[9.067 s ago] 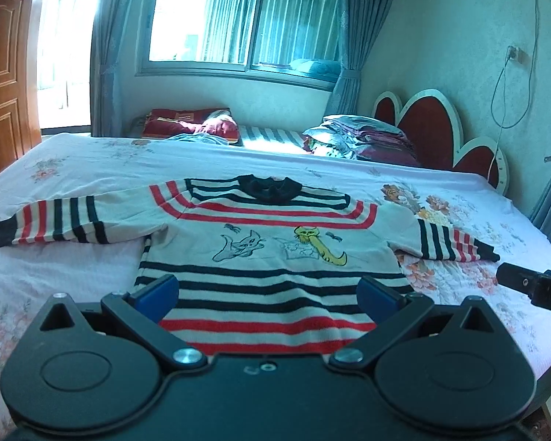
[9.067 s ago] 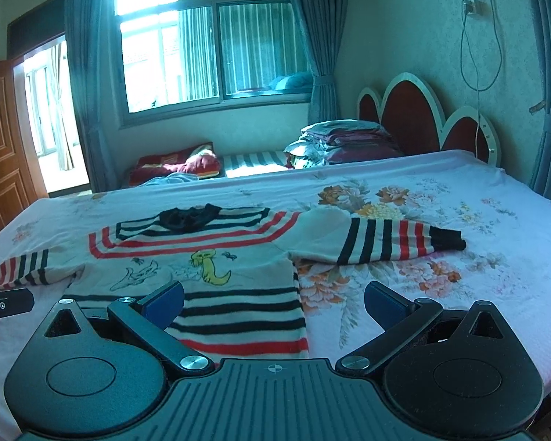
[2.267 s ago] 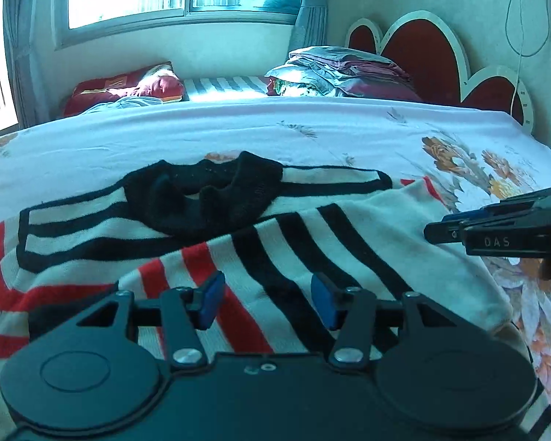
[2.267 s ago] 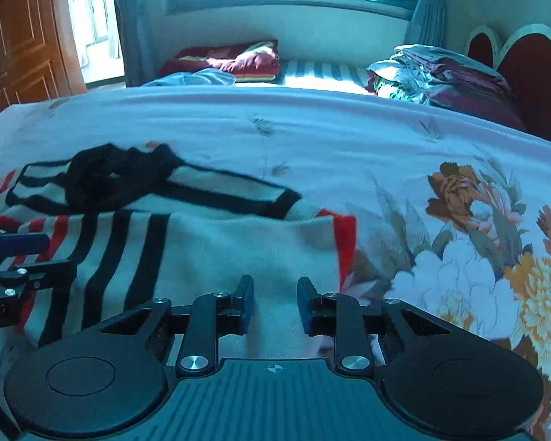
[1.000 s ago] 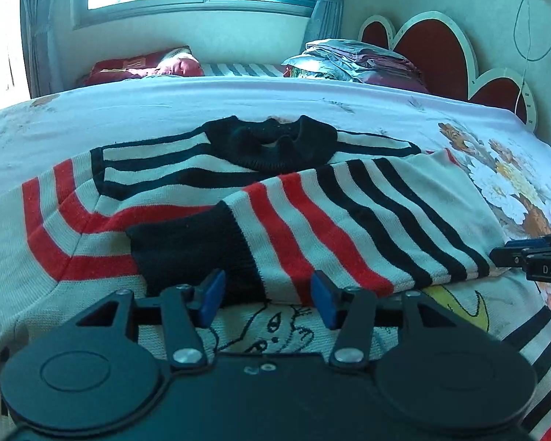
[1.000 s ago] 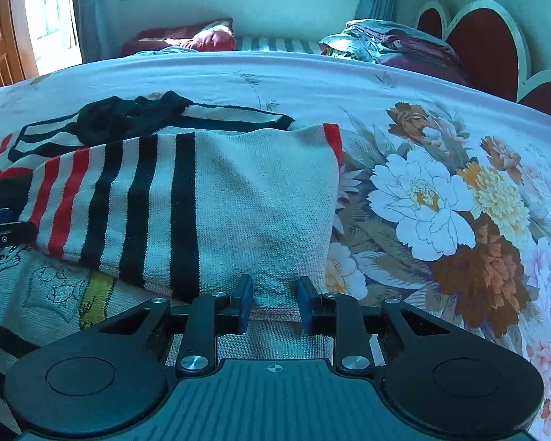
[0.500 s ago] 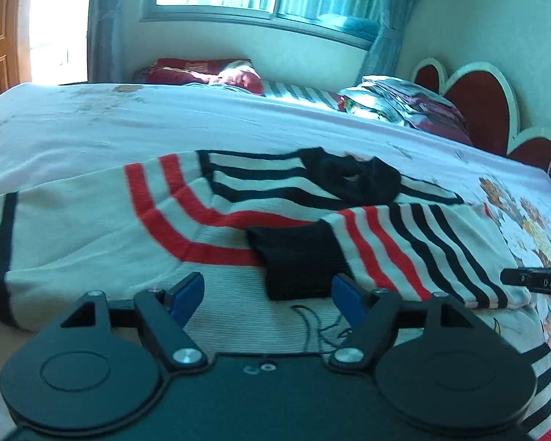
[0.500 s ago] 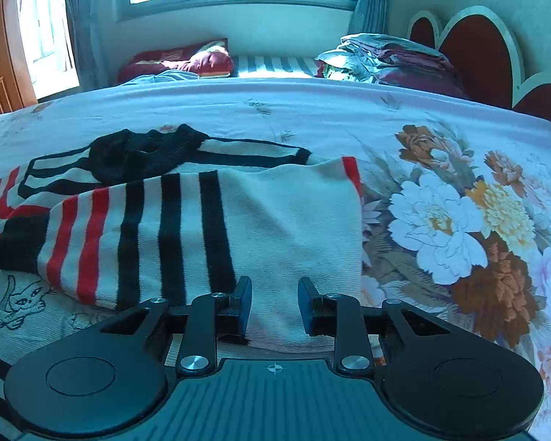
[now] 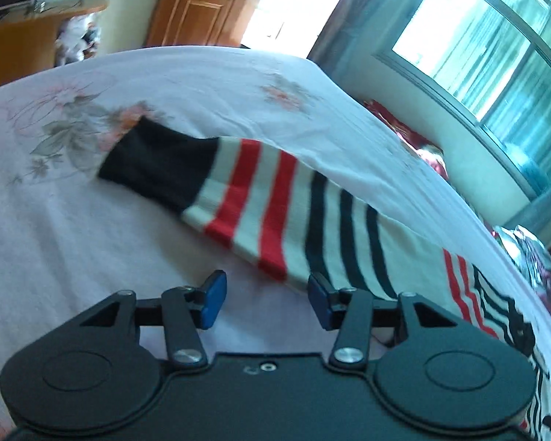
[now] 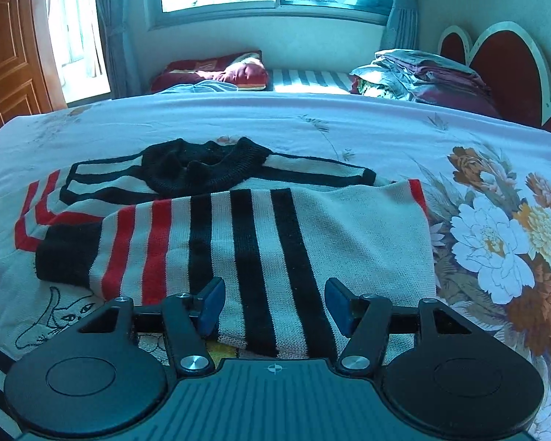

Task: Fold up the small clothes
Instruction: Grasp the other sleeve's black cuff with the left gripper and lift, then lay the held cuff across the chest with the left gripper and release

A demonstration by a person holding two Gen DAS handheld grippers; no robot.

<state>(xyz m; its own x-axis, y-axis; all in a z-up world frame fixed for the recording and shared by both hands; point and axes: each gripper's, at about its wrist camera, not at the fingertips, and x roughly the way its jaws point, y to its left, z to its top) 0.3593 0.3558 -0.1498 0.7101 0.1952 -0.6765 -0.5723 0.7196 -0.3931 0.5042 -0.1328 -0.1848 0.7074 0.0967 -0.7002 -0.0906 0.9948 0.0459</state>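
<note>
A small cream sweater with red and black stripes lies on the bed. In the right wrist view its right sleeve (image 10: pixel 238 235) is folded across the chest, below the black collar (image 10: pixel 198 171). My right gripper (image 10: pixel 273 307) is open just above the folded sleeve's near edge, holding nothing. In the left wrist view the left sleeve (image 9: pixel 275 213) lies stretched out flat, ending in a black cuff (image 9: pixel 154 165). My left gripper (image 9: pixel 266 301) is open and empty, hovering at the sleeve's near edge. The view is tilted and blurred.
The bed sheet (image 10: pixel 349 125) is pale with flower prints (image 10: pixel 496 242). Folded bedding (image 10: pixel 422 73) and a red pillow (image 10: pixel 216 70) lie beyond it by the window. A red headboard (image 10: pixel 507 70) stands at right. A wooden door (image 9: pixel 202 3) and cabinet (image 9: pixel 22 36) show at left.
My left gripper has swung left from the sweater's chest to the outstretched left sleeve. My right gripper has opened, let go of the folded right sleeve and drawn back a little.
</note>
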